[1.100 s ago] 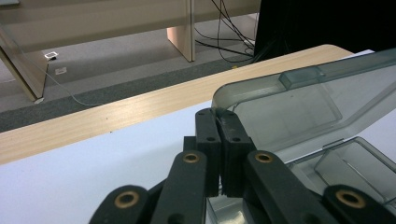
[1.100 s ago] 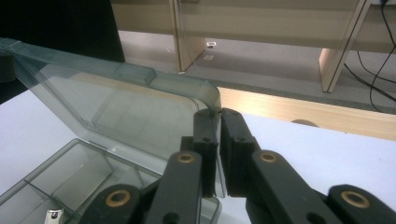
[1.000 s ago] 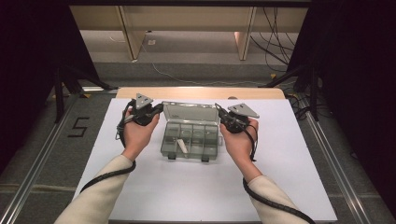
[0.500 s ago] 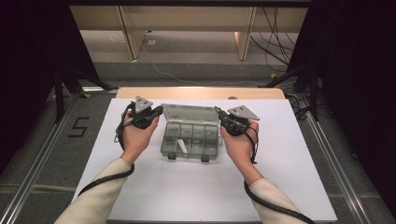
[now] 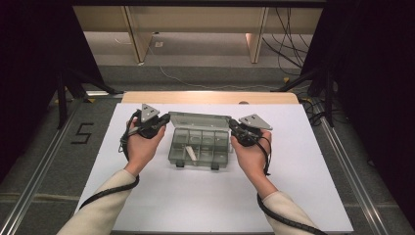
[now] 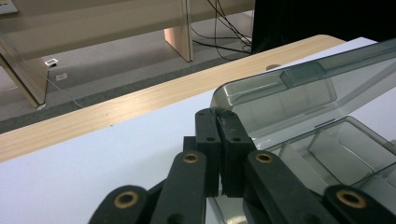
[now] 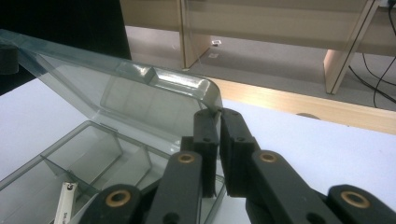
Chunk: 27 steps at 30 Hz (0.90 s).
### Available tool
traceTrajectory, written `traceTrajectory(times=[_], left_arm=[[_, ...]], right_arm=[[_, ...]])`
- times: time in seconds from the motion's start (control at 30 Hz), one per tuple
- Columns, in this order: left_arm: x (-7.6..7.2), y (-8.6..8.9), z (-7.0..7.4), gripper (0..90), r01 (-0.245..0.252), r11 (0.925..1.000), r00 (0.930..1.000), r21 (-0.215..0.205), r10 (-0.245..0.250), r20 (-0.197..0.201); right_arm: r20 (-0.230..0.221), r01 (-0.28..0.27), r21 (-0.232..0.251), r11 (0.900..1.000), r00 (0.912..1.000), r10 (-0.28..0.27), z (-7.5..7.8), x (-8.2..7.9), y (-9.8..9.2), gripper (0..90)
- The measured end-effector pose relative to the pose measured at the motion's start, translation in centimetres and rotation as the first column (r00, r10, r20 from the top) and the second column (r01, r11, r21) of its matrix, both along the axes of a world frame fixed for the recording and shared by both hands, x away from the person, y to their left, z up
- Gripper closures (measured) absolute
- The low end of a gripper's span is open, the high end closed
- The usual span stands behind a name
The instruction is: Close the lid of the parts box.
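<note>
A clear grey compartment box [image 5: 198, 147] sits mid-table with its lid [image 5: 199, 119] tilted up at the back. A small white item [image 5: 191, 153] lies in one front compartment; it is also in the right gripper view [image 7: 64, 200]. My left gripper [image 5: 168, 117] is at the lid's left top corner, and in the left gripper view my left gripper [image 6: 217, 114] is shut with the lid [image 6: 289, 93] rim meeting its tips. At the right top corner is my right gripper [image 5: 231, 122]; seen close, it [image 7: 218, 113] is shut on the thin edge of the lid [image 7: 140, 93].
The box rests on a white table surface [image 5: 303, 186] with a wooden strip [image 5: 210, 97] along the far edge. Two dark latches [image 5: 180, 165] hang at the box's front. Beyond the table are wooden shelf legs [image 5: 254, 46], floor cables [image 5: 288, 34] and a floor mark [image 5: 82, 133].
</note>
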<state>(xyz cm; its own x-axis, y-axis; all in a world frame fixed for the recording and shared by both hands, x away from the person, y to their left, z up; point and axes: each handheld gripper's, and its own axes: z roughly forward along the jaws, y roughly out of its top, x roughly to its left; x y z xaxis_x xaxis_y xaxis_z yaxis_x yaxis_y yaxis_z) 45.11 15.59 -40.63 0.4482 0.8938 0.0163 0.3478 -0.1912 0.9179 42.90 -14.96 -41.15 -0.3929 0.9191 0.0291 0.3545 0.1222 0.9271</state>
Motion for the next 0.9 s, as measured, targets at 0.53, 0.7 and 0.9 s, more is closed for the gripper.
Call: traceTrajectory(times=[0.53,0.7,0.9], left_arm=[[-0.9,0.1,-0.4,87.5,0.012,0.9997,0.9999,0.021,-0.012,0.012],[-1.1,0.1,-0.5,87.4,0.018,0.9995,0.9998,0.024,-0.018,0.011],[-1.5,0.1,-0.7,87.4,0.021,0.9993,0.9996,0.032,-0.021,0.016]], right_arm=[[0.000,-0.002,-0.012,1.000,1.0000,0.002,-0.3,-0.9,0.0,86.5],[0.005,-0.012,-0.021,1.000,0.9999,0.012,-0.4,-1.1,-0.1,86.5],[0.005,-0.015,-0.030,0.999,0.9999,0.015,-0.6,-1.4,-0.1,86.5]])
